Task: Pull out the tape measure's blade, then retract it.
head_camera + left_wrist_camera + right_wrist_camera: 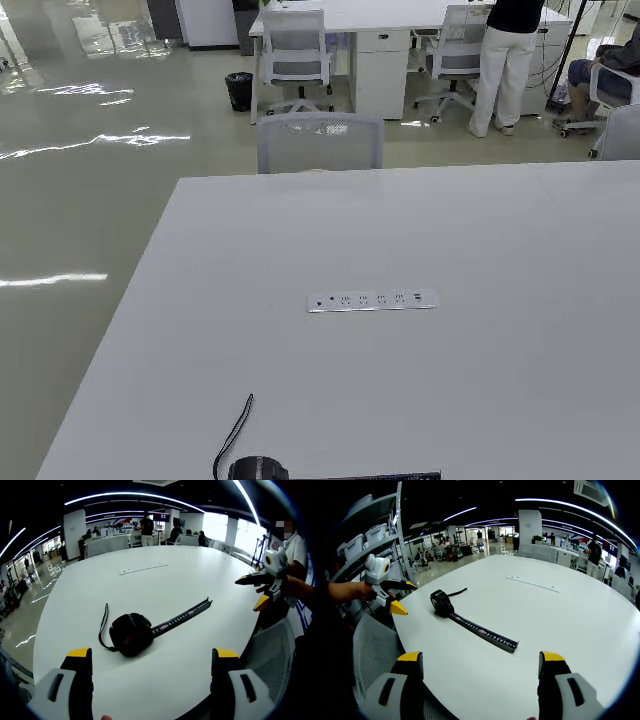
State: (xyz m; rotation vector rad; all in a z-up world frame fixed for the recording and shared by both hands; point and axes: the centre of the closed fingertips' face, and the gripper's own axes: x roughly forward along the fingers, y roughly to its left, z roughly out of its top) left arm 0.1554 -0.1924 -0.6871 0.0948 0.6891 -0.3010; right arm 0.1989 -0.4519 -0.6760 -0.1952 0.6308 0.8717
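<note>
A black tape measure (131, 634) lies on the white table (150, 590) near its front edge, with a length of dark blade (185, 615) pulled out and lying flat. A wrist strap (102, 627) loops off the case. In the head view the case (258, 468) and blade (380, 477) sit at the bottom edge. My left gripper (151, 653) is open, held off the table edge short of the case. My right gripper (480, 656) is open too, off the edge near the blade tip (512, 645). Neither touches the tape measure (441, 602).
A flat power strip (372, 300) lies mid-table. A grey mesh chair (320, 140) stands at the far side. Beyond are desks, chairs and a standing person (505, 60). Another mesh chair back (272, 655) is just below the near table edge.
</note>
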